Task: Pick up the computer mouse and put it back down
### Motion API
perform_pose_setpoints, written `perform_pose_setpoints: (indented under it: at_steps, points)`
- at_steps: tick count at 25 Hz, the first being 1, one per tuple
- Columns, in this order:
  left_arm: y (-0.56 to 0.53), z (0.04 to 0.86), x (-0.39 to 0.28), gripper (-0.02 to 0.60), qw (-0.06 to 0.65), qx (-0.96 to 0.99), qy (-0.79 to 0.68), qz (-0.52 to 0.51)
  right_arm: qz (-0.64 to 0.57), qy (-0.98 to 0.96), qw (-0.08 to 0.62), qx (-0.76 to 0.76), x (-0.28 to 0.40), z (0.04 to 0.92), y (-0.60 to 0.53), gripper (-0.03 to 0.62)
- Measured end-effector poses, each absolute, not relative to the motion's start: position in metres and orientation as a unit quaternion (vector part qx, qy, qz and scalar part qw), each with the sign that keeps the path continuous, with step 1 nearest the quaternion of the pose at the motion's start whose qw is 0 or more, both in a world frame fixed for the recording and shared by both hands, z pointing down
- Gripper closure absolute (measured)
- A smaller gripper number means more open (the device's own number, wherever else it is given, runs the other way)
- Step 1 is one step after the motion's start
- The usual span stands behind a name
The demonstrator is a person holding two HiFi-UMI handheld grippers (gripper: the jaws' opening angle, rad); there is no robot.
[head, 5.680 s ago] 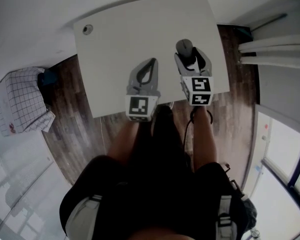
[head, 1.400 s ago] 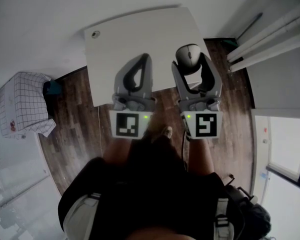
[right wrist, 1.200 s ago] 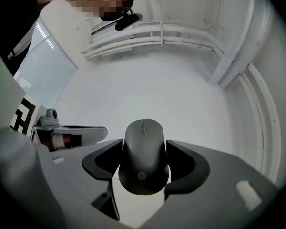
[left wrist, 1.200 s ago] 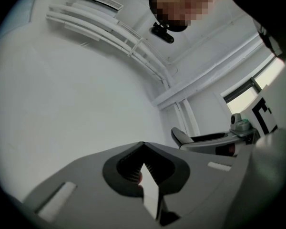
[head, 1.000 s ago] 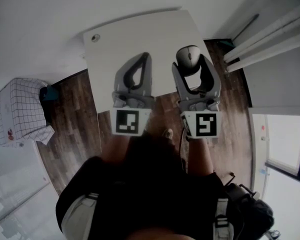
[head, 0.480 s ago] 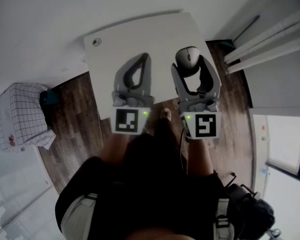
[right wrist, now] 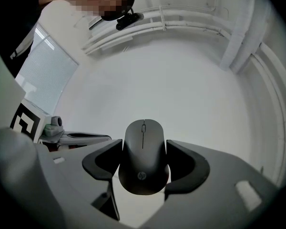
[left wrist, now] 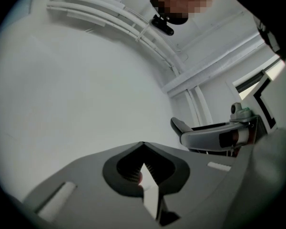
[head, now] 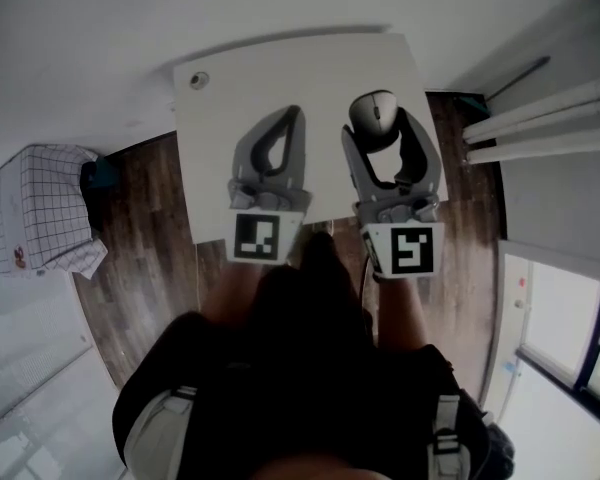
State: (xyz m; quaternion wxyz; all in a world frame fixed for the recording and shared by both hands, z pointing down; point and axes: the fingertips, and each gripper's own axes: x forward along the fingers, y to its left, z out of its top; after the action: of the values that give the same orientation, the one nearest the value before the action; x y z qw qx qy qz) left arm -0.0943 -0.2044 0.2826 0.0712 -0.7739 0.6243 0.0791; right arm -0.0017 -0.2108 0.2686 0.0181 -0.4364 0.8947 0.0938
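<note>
the computer mouse (head: pixel 375 113) is dark grey, and it sits between the two jaws of the right gripper (head: pixel 382 133), over the far right part of the white table (head: pixel 280 68). in the right gripper view the mouse (right wrist: pixel 144 156) fills the gap. its wheel end points away from me and its logo end is nearer the camera. each black pad presses on one side of it, so the right gripper (right wrist: pixel 144 149) is clamped on the mouse with its jaws standing wide. i cannot tell from these views whether the mouse rests on the table top or hangs just above it.

the left gripper (head: pixel 295 116) is just to the left of the right one, side by side with it over the near half of the table. its jaws are together, tips meeting. the left gripper view shows the left gripper (left wrist: pixel 142 146) with only a small diamond-shaped gap behind the closed tips and nothing in it. the same view catches the right gripper (left wrist: pixel 214 136) off to the right.

each gripper carries its marker cube at the near end, one on the left (head: pixel 258 236) and one on the right (head: pixel 408 251), both close to the table's near edge. a small round hole (head: pixel 198 80) sits in the table's far left corner.

around the table is dark wood floor (head: pixel 145 258). a checked white box (head: pixel 35 208) stands well to the left, and white pipes (head: pixel 550 118) run along the right side.
</note>
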Motion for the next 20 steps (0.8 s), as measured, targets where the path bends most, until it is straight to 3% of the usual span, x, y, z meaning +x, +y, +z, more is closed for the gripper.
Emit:
perform_pose_setpoints:
  at_steps: [9,20]
  points:
    - [-0.258,0.329,-0.105,0.583,0.026,-0.747,0.662,0.051,0.052,0.918,-0.038,-0.391,-0.015,0.326,-0.282,0.29]
    - [-0.28,0.372,-0.133,0.581,-0.007,-0.721,0.693,0.023,-0.052,0.923,-0.165,-0.343,-0.046,0.481,-0.339,0.29]
